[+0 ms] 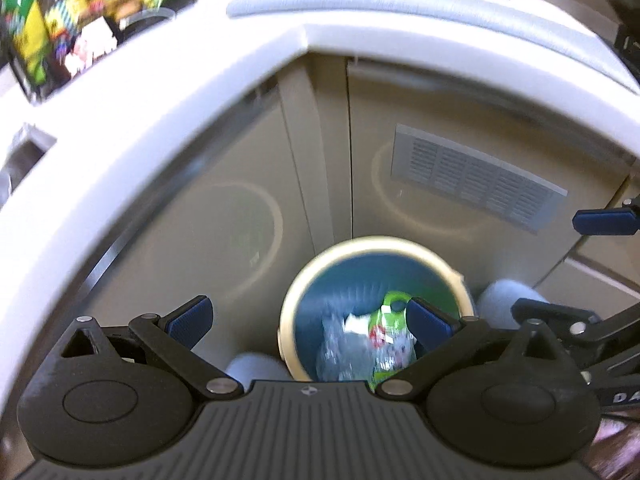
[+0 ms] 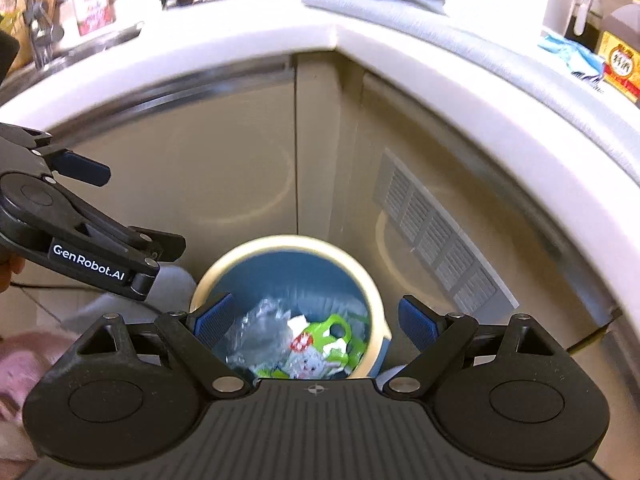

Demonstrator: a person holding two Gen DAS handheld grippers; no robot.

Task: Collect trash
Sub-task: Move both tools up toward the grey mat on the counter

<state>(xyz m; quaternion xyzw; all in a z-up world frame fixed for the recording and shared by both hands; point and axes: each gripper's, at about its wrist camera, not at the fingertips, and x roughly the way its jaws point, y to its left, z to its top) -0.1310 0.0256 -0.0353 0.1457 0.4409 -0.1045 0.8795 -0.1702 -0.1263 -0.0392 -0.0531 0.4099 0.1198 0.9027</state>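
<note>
both grippers point steeply down over a round bin on the floor, in the inside corner of an l-shaped white counter [image 2: 400, 46]. in the left wrist view the left gripper [image 1: 310, 322] hangs above the bin [image 1: 294, 300], which sits at about 6 o'clock in the frame, just past the fingertips. in the right wrist view the right gripper [image 2: 314, 318] is likewise above the bin [image 2: 378, 292], again near 6 o'clock, and the left gripper's black body enters from 9 o'clock, with one blue pad showing higher up.

the bin has a cream rim and a blue inside. in it lie a crumpled clear plastic wrapper [image 2: 260, 330] toward 9 o'clock and a green and white packet [image 2: 324, 344] toward 3 o'clock, with a scrap of white paper [image 2: 298, 322] between them. the same clear wrapper [image 1: 340, 350] and green packet [image 1: 390, 340] show in the left view, blurred.

both pairs of fingers stand wide apart and hold nothing. the left gripper's right pad [image 1: 428, 326] overlaps the bin's opening in the picture; whether it touches anything cannot be told. the right gripper's left pad [image 2: 212, 320] crosses the bin's rim in the same way.

behind the bin are beige cabinet doors [image 2: 220, 168] and a grey vent grille [image 2: 436, 236] at about 3 o'clock. colourful packages [image 1: 80, 20] stand on the counter at 11 o'clock.
</note>
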